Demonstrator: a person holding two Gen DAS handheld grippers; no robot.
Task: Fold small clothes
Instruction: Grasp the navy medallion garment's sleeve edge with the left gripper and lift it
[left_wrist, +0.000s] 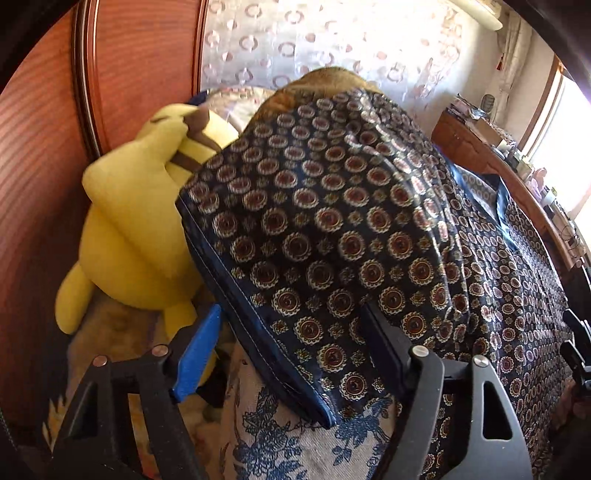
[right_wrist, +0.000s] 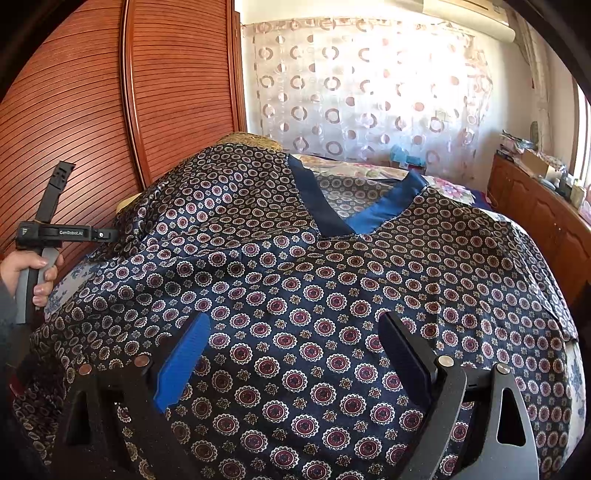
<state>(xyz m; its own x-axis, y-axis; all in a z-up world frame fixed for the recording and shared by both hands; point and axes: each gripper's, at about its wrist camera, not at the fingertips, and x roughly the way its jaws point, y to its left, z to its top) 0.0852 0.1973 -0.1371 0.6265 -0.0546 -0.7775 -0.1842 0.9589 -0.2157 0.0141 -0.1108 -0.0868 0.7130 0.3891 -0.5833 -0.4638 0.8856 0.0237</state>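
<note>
Satin cloth, dark navy with a print of small red and cream medallions, is the thing to fold: a shiny short-sleeved shirt (right_wrist: 295, 295) with a plain blue V-neck band (right_wrist: 354, 214). It lies spread, front side up, over the bed with the blue-flowered white cover (left_wrist: 266, 424), and it covers nearly all of the bed.

Near the sleeve hem (left_wrist: 258, 332), which hangs over the bed's side, the left gripper (left_wrist: 291, 354) points down with its jaws apart. The blue pad (left_wrist: 195, 354) stands outside the hem and the dark pad (left_wrist: 384, 350) lies over the printed cloth, so the hem is between them, but I cannot see that they press on it. The right gripper (right_wrist: 295, 369) hovers over the lower front of the shirt, also with jaws apart and holding nothing.

I judge this fabric thin, light, very soft and slippery. It will slide on itself and will not keep a crease, so a fold may slip open. The stitched sleeve hem and the neck band look the firmest places to take hold.

Beside the sleeve, a yellow plush toy (left_wrist: 133, 229) leans against the reddish wooden wardrobe door (right_wrist: 74, 129). Behind the bed hangs a sheer curtain with ring pattern (right_wrist: 369, 92).
</note>
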